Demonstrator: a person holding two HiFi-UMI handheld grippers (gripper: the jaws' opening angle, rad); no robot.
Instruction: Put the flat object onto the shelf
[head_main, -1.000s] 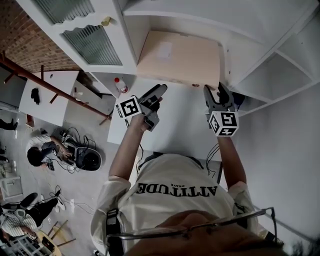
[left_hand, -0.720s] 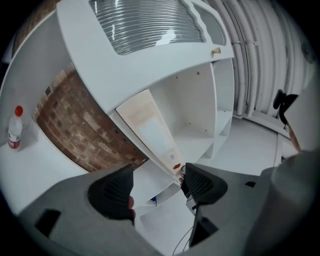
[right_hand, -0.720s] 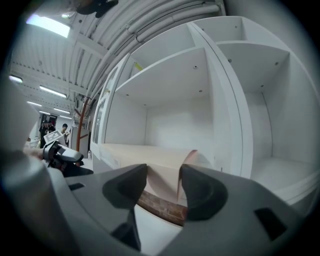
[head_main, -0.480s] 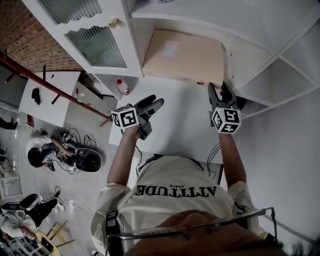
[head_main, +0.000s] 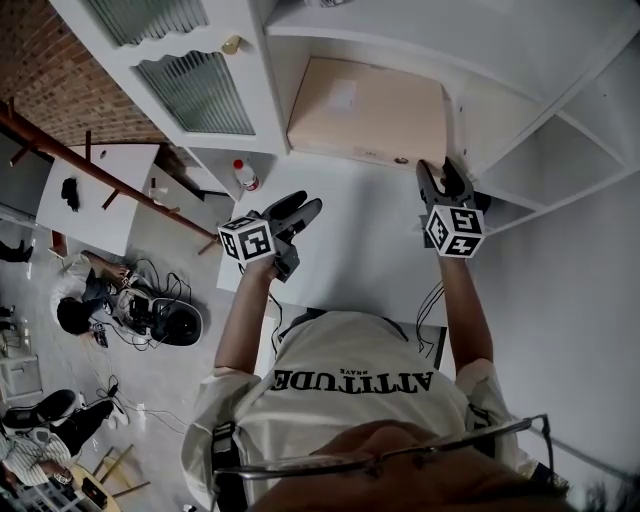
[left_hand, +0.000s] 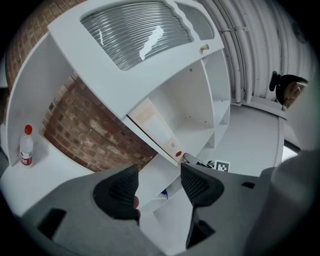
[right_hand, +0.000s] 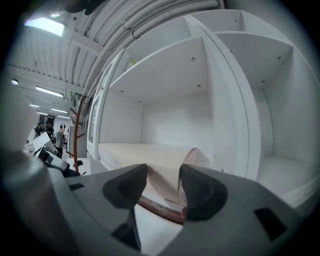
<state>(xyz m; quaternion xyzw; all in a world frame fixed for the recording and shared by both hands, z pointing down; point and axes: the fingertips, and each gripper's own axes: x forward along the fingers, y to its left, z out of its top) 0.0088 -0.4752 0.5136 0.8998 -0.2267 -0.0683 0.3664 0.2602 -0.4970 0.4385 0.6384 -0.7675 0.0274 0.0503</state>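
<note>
The tall white-painted cabinet fills the top of my head view, smooth and matt, its door glazed with ribbed glass. The flat beige rectangular slab, cardboard-like with a pale label on top, lies on the cabinet's open shelf at twelve o'clock. Below it spreads the plain white tabletop.

My right gripper stands at five o'clock of the slab. Its jaws are apart, and only its own view shows the slab's near corner in the gap, reddish-brown along the lower edge and unclamped.

My left gripper, at seven o'clock of the slab, has just been narrowing its jaws. They are parted with nothing between them, and its view shows the slab edge-on and thin.

A small clear red-capped bottle stands at ten o'clock of my left gripper.
</note>
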